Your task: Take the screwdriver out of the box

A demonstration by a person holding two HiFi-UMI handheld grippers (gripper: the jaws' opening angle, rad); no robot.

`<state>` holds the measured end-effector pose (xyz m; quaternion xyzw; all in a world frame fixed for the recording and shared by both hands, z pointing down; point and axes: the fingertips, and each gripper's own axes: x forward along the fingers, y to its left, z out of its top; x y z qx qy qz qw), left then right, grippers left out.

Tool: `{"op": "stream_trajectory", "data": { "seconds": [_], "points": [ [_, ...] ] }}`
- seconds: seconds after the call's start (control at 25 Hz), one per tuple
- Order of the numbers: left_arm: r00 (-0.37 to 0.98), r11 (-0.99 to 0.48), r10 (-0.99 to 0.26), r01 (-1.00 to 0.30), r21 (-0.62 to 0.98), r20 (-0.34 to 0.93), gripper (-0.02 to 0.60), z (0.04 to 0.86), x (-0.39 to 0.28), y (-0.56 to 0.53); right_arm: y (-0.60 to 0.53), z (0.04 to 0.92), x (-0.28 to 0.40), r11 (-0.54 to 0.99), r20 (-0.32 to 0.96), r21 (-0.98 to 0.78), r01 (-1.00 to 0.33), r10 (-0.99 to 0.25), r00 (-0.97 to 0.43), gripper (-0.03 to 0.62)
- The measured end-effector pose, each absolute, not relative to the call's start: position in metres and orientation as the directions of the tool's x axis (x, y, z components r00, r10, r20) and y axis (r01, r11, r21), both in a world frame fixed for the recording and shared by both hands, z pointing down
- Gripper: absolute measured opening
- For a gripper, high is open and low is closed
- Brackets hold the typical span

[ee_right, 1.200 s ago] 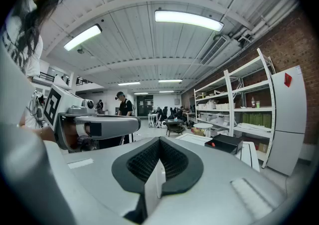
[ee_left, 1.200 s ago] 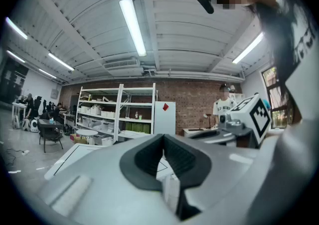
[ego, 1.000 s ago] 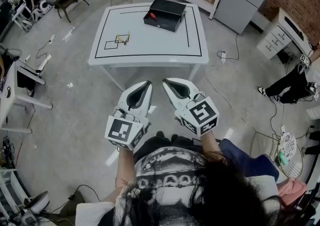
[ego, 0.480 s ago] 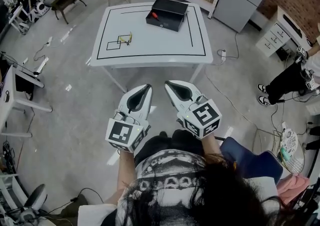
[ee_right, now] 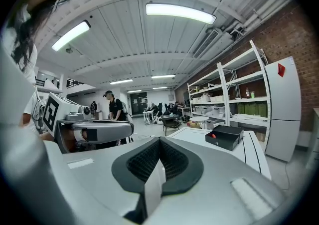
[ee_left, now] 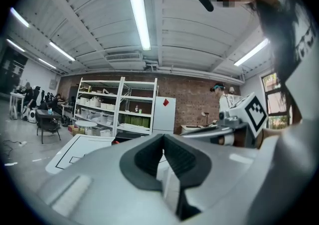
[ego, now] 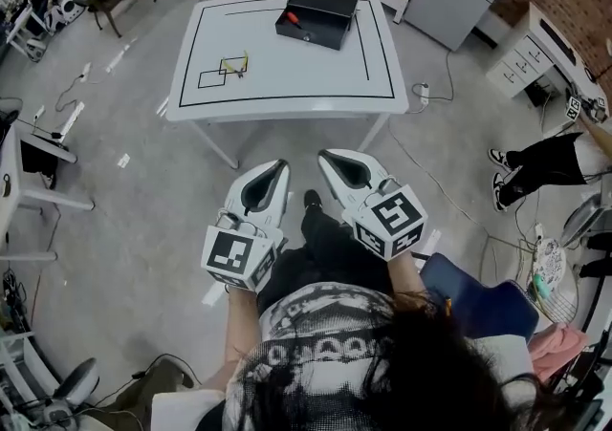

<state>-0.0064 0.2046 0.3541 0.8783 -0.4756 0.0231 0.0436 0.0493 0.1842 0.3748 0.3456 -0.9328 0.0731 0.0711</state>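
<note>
Well, from the head view, the left tongs (ego: 277,171) and the right tongs (ego: 330,160) are side by side, low in front of the person. Both are clenched and hold nothing. The white square desk with black lines (ego: 287,75) is at 12 o'clock from them, well apart, with bare floor between. The black oblong box (ego: 320,13) sits at the far edge of the desk. The small red-handled screwdriver (ego: 291,19) lies inside it, on its 9 o'clock side.

Next, in the left gripper view, the tips of the left tongs (ee_left: 163,137) are pressed together. The desk (ee_left: 75,150) shows at 9 o'clock from the tips. Only a dark bit of the box (ee_left: 131,137) and a red dot of the screwdriver (ee_left: 115,142) peek out over the tongs.

Last, in the right gripper view, the right tongs (ee_right: 159,142) are shut tight too. The box (ee_right: 228,137) sits on the desk (ee_right: 251,151) at 3 o'clock from the tips, and the red handle (ee_right: 214,136) shows at its near corner.

I think the job has not really started, so the step now is to get close. Walk right up to the desk first. Open one pair of tongs wide before it goes into the box. Come down from above, pinch the red handle in its middle, and lift straight up so nothing bumps the box wall. The other tongs could hold the box so it does not slide.
</note>
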Motion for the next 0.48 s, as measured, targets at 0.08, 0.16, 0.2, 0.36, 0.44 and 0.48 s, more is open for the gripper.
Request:
{"op": "stream_trajectory", "data": {
  "seconds": [0.08,0.16,0.2,0.36,0.44,0.48],
  "points": [
    [0.540,-0.537,-0.838,-0.842,0.053,0.082,0.000,0.355,-0.013,0.195,0.174,0.377,0.044,0.755,0.187,-0.090,-0.650,-0.628,-0.756,-0.005],
    [0.529,-0.525,-0.844,-0.849,0.059,0.088,0.000,0.358,-0.020,0.183,0.161,0.380,0.038,0.760,0.186,-0.094,-0.643,-0.621,-0.761,-0.005],
    [0.523,-0.519,-0.847,-0.853,0.062,0.096,0.000,0.361,-0.024,0.176,0.153,0.381,0.035,0.762,0.184,-0.095,-0.640,-0.619,-0.764,-0.005],
    [0.513,-0.511,-0.853,-0.858,0.049,0.095,0.000,0.361,-0.034,0.138,0.114,0.385,0.024,0.767,0.180,-0.108,-0.633,-0.611,-0.771,-0.005],
    [0.513,-0.511,-0.853,-0.858,0.044,0.099,0.000,0.362,-0.037,0.115,0.089,0.388,0.021,0.768,0.183,-0.114,-0.631,-0.608,-0.773,-0.005],
    [0.511,-0.510,-0.853,-0.859,0.044,0.104,0.000,0.363,-0.039,0.101,0.076,0.390,0.019,0.768,0.186,-0.114,-0.630,-0.606,-0.773,-0.005]
  ]
}}
